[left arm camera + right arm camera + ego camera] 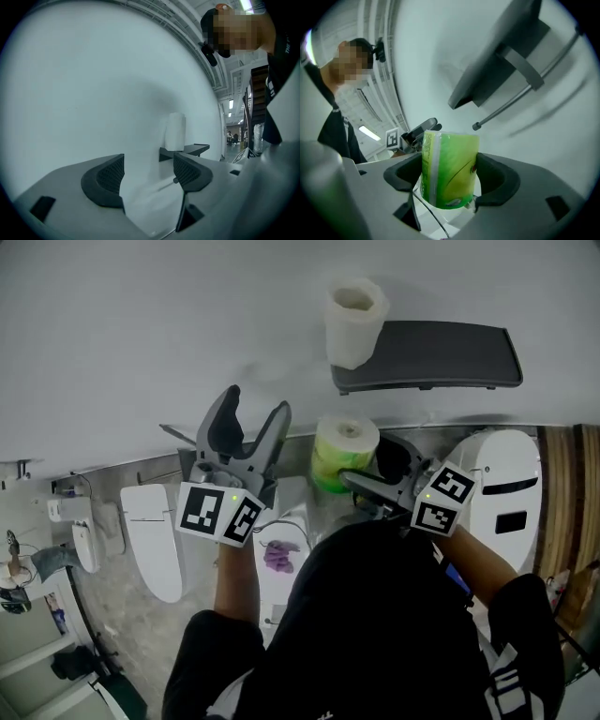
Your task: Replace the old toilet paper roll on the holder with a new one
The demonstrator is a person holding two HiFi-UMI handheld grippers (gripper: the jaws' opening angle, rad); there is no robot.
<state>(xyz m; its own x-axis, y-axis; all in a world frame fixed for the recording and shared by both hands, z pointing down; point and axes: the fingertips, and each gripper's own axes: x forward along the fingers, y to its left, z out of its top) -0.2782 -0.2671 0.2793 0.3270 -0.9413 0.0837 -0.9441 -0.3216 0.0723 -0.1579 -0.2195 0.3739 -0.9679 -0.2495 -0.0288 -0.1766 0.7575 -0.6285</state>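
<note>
A white toilet paper roll (354,321) stands upright on the left end of the dark wall-mounted holder shelf (441,354). The left gripper view shows the same roll (176,132) and shelf (190,151) ahead on the white wall. My left gripper (251,424) is open and empty, to the left of and below the shelf. My right gripper (349,474) is shut on a new roll in green wrapping (344,454), below the shelf. In the right gripper view the green-wrapped roll (449,169) sits upright between the jaws, under the holder's metal bar (520,96).
A white toilet (157,536) stands low at the left and another white fixture (506,486) at the right. The plain white wall (141,343) fills the upper part of the head view. A purple object (278,556) lies below my grippers.
</note>
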